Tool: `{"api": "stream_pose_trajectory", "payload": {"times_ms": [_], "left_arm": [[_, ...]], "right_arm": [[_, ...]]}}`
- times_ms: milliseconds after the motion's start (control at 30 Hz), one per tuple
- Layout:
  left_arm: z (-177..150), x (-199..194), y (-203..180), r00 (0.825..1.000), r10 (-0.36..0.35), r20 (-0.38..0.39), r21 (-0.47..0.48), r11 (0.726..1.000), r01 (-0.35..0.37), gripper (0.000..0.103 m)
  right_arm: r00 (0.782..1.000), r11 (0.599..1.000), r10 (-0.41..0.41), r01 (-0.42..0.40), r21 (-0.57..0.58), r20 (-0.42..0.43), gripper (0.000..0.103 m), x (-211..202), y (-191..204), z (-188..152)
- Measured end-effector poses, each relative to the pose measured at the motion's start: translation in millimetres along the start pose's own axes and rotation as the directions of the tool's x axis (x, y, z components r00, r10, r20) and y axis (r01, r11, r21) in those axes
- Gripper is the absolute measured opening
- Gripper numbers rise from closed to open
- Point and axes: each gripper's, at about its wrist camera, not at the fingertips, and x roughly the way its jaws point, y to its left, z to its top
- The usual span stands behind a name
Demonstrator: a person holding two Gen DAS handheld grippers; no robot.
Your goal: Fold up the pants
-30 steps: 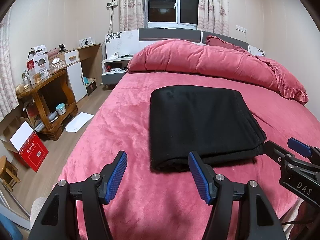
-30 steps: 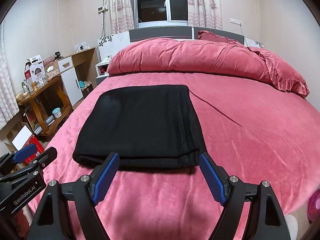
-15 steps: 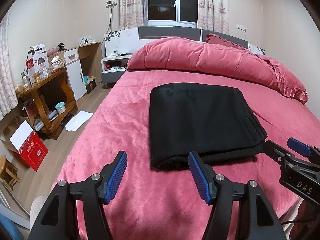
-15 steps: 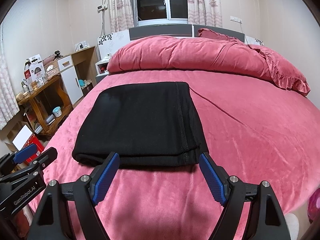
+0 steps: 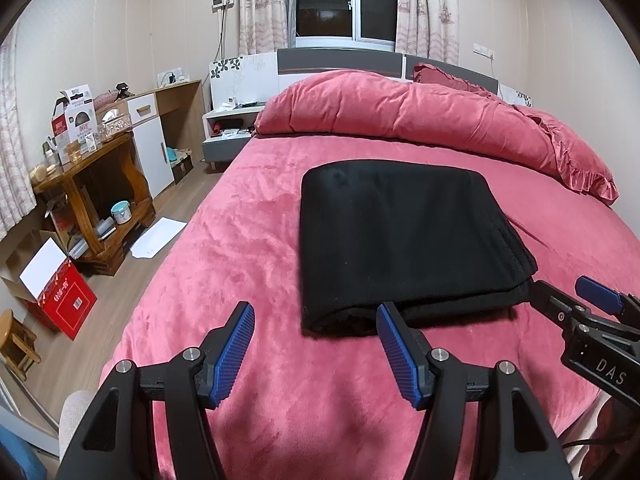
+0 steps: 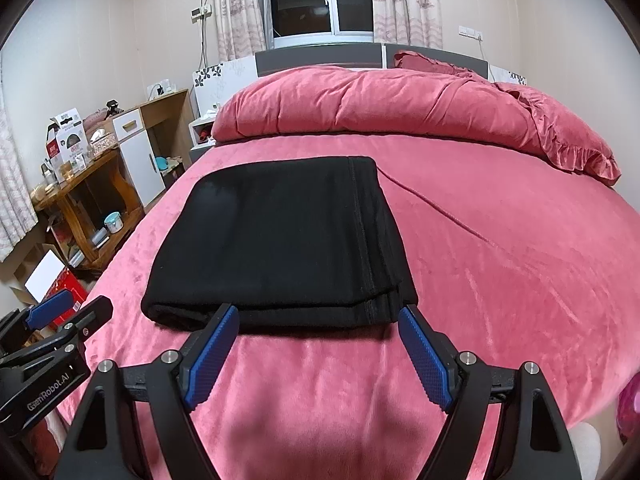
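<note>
The black pants (image 5: pixel 404 236) lie folded into a flat rectangle on the pink bed (image 5: pixel 256 240); they also show in the right wrist view (image 6: pixel 280 240). My left gripper (image 5: pixel 316 344) is open and empty, just short of the pants' near left corner. My right gripper (image 6: pixel 318 344) is open and empty, just short of the near edge, towards the right corner. Each gripper shows at the edge of the other's view: the right gripper (image 5: pixel 576 300) and the left gripper (image 6: pixel 68 312).
A rolled pink duvet (image 5: pixel 420 120) and pillow lie at the head of the bed. Left of the bed stand a wooden shelf table (image 5: pixel 88 184), a white cabinet (image 5: pixel 148 140), a red box (image 5: pixel 60 296) and a small stool (image 5: pixel 16 344) on the wood floor.
Both grippers have drawn back a little from the folded pants and tilted slightly up. The pants have not moved.
</note>
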Motion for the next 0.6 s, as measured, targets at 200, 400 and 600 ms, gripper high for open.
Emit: {"api": "stream_pose_trajectory", "payload": {"times_ms": [200, 400, 600], "left_arm": [[-1.3, 3.1, 1.3, 1.000, 0.001, -0.013, -0.005, 1.000, -0.001, 0.065], [-2.2, 5.8, 2.1, 1.000, 0.003, -0.022, -0.009, 1.000, -0.003, 0.065], [-3.2, 9.7, 2.6, 0.999, 0.002, -0.033, -0.006, 1.000, -0.003, 0.065]], "right_arm": [[1.000, 1.000, -0.001, 0.001, 0.001, -0.011, 0.082, 2.3, 0.3, -1.2], [1.000, 1.000, 0.001, -0.001, 0.001, -0.016, 0.082, 4.3, -0.1, -1.8], [1.000, 1.000, -0.003, 0.003, 0.005, -0.017, 0.082, 4.1, -0.1, -2.9]]}}
